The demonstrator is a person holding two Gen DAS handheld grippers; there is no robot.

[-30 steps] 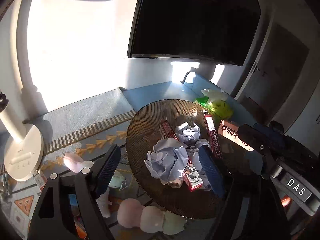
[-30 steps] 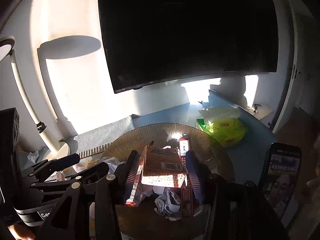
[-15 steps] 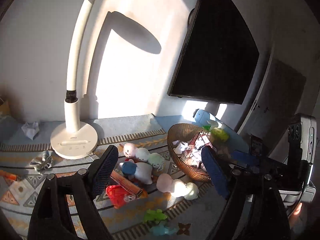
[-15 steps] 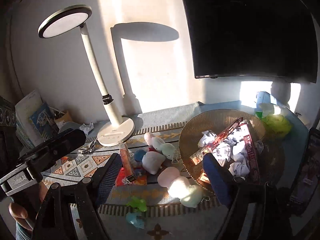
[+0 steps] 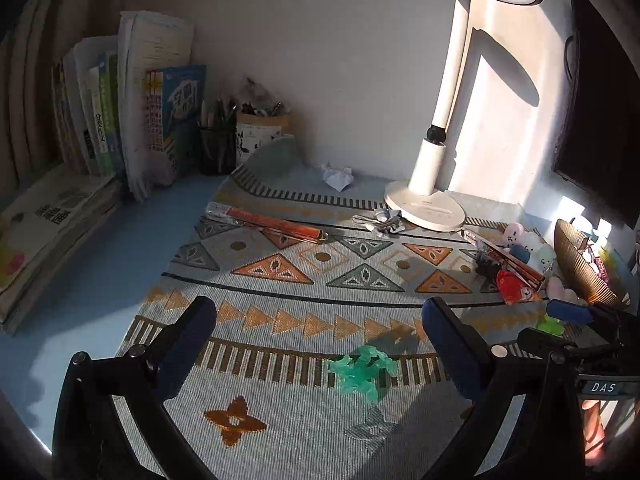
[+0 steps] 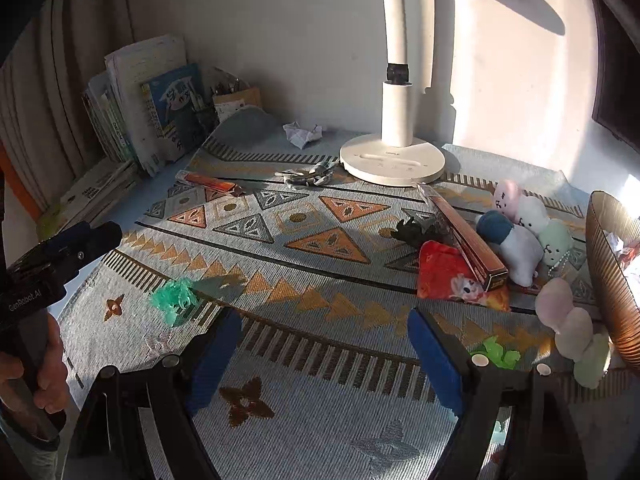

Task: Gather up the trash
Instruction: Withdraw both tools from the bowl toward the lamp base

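A patterned mat (image 5: 320, 272) covers a blue desk against a white wall, books (image 5: 120, 100) far left, lamp (image 5: 436, 152) far right. Both grippers, left (image 5: 320, 320) and right (image 6: 324, 328), hover wide and empty. Trash lies scattered: a paper ball (image 5: 338, 176) far back, orange wrappers (image 5: 272, 222), green scraps (image 5: 360, 372) near; the bowl (image 6: 612, 280) at right seems to hold more.

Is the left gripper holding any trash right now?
No, the left gripper is open with nothing between its pads, hovering over the patterned mat just behind a green plastic scrap.
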